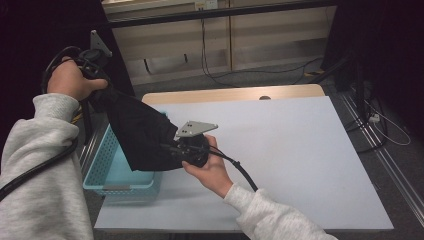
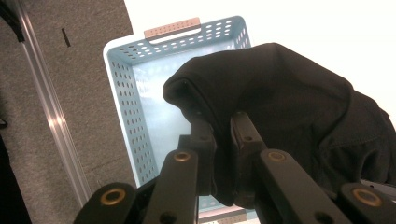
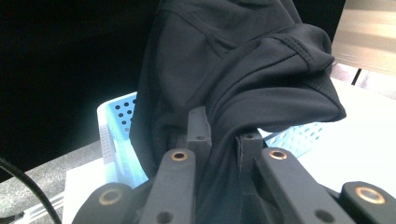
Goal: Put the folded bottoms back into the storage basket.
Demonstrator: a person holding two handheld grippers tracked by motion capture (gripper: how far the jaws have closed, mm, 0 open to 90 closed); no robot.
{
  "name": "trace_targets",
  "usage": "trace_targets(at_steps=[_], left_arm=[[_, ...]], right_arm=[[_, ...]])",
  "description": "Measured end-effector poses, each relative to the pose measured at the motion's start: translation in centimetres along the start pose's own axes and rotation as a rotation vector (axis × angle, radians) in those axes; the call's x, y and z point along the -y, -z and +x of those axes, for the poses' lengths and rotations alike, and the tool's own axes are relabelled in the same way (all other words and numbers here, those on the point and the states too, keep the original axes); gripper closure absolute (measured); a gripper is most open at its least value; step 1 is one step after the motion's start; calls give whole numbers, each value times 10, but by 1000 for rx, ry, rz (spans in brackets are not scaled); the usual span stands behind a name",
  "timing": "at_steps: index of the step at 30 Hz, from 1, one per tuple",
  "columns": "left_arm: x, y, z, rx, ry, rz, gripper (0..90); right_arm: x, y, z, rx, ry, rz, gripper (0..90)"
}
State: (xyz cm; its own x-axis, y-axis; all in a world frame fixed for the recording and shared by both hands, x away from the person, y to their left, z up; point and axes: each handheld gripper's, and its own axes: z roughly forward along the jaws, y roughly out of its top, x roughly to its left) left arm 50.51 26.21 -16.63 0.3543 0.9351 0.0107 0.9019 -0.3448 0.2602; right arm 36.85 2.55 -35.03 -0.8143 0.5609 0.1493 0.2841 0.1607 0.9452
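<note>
In the high view, a black garment point(image 1: 137, 132) hangs stretched above the light-blue basket point(image 1: 107, 167), which sits at the left edge of the white table point(image 1: 300, 160); the left gripper point(image 1: 95, 62) holds its upper end high above the basket and the right gripper point(image 1: 187, 147) holds its lower end just right of the basket. In the left gripper view, the jaws are clenched on a fold of the garment point(image 2: 280, 98) directly over the basket point(image 2: 140, 93). In the right gripper view, the jaws likewise pinch the garment point(image 3: 243, 70), which drapes down in front of the basket point(image 3: 119, 121).
</note>
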Motion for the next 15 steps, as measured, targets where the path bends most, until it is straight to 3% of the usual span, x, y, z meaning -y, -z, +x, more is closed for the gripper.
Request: trace_targets(at_steps=[15], left_arm=[[8,-3,17,-14,38,-16,823]], right_arm=[[-2,-14,11,-17,6,1,803]])
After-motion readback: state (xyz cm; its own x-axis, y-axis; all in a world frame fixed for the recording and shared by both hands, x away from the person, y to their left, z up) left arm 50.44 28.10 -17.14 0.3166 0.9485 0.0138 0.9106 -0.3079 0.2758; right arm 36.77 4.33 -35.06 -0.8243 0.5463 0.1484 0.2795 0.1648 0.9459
